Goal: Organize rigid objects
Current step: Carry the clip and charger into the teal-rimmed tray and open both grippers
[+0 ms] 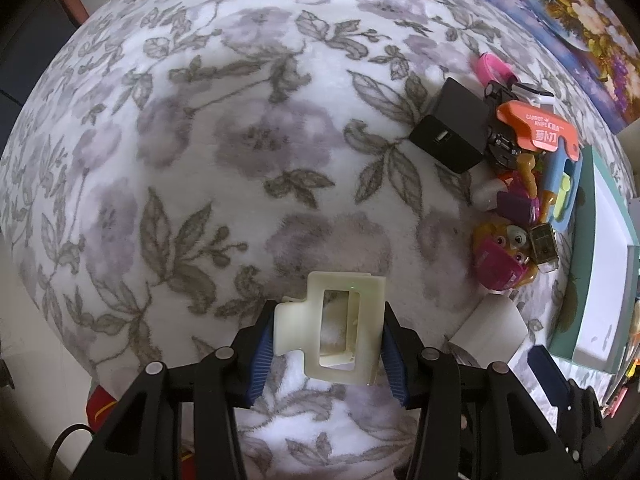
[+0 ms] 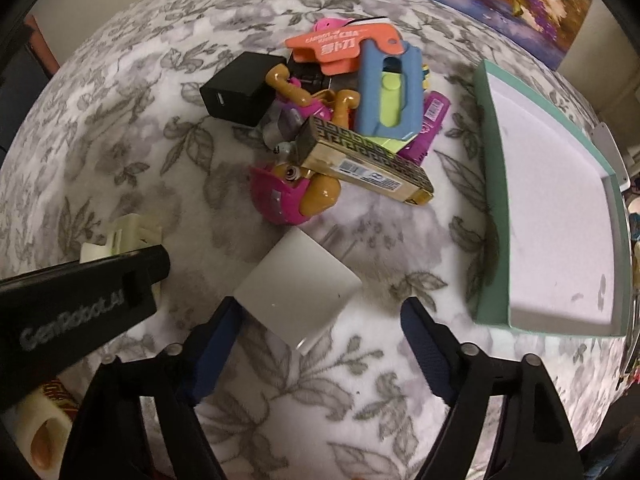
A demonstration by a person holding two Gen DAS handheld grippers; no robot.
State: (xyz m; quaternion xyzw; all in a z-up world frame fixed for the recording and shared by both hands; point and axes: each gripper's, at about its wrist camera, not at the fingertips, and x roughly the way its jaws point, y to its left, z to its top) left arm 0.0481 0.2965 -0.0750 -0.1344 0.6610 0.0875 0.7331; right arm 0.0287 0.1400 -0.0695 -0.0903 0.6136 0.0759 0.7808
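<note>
My left gripper [image 1: 326,340] clamps the clip [image 1: 340,328]; right [image 2: 320,344] gapes, probably short of the cube [image 2: 298,300] — I'd advance squarely.

A pile of toys and little boxes on a flowery blanket

A cream hair clip [image 1: 344,330] is pinched between two blue pads, at 6 o'clock in the left view. A white square block [image 2: 298,294] lies flat, a little apart from the pile. The pile sits at 12 o'clock in the right view: a black charger [image 2: 240,88], an orange card [image 2: 342,50], a blue toy with a green slider [image 2: 388,92], a gold box [image 2: 362,160] leaning on a pink round toy [image 2: 290,196]. A green tray [image 2: 490,184] with a white floor lies at 3 o'clock.
</note>
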